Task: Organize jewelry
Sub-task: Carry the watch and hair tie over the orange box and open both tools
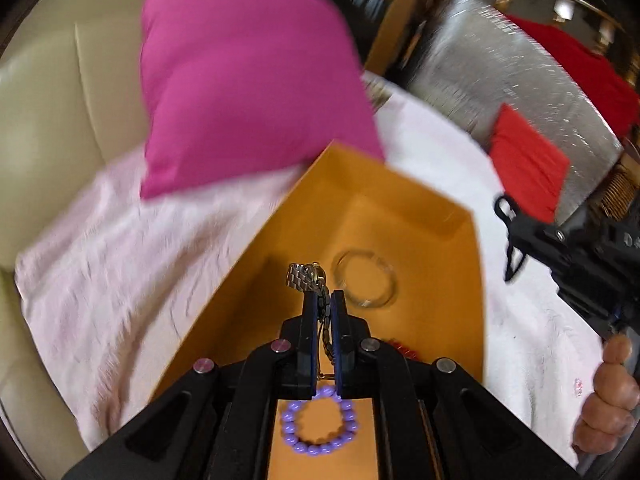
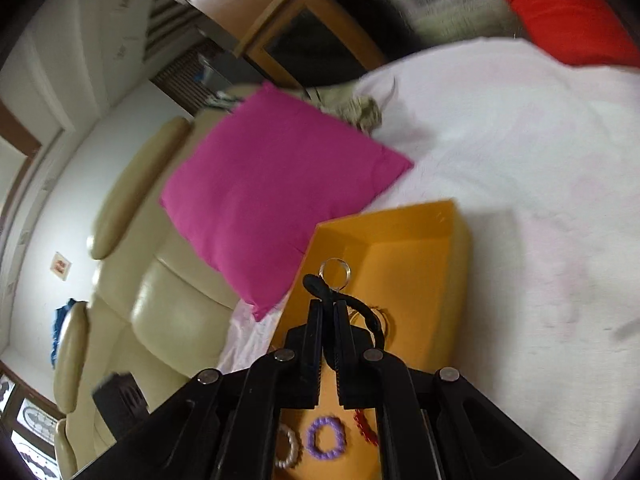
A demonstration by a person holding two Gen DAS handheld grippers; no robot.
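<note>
Your left claw is clenched on a metal-link watch: the band runs down between the pads and the watch head stands just past the fingertips. Directly below the claw, on the floor of the orange box, lies a purple bead bracelet, its upper beads cut off by the claw body. A red beaded piece shows only as a sliver beside the right finger mount. Farther in, a clear bangle lies flat on the box floor, just right of the watch.

Your right claw is clenched on a black cord-like piece; one end curls up past the fingertips and the rest loops down to the right. What it is exactly cannot be made out. A small silver ring shows just beyond the tips, and whether it is joined to the cord or lies in the box I cannot tell. Below that claw, a white bead bracelet, the purple one and the red piece lie on the box floor, all partly hidden by the claw arms.

The box sits on a pale pink blanket. A magenta cushion rests past the box's far corner, against a cream leather sofa. In the left view your right hand is cut off at the frame edge. A red cushion lies farther off; the background is blurred.
</note>
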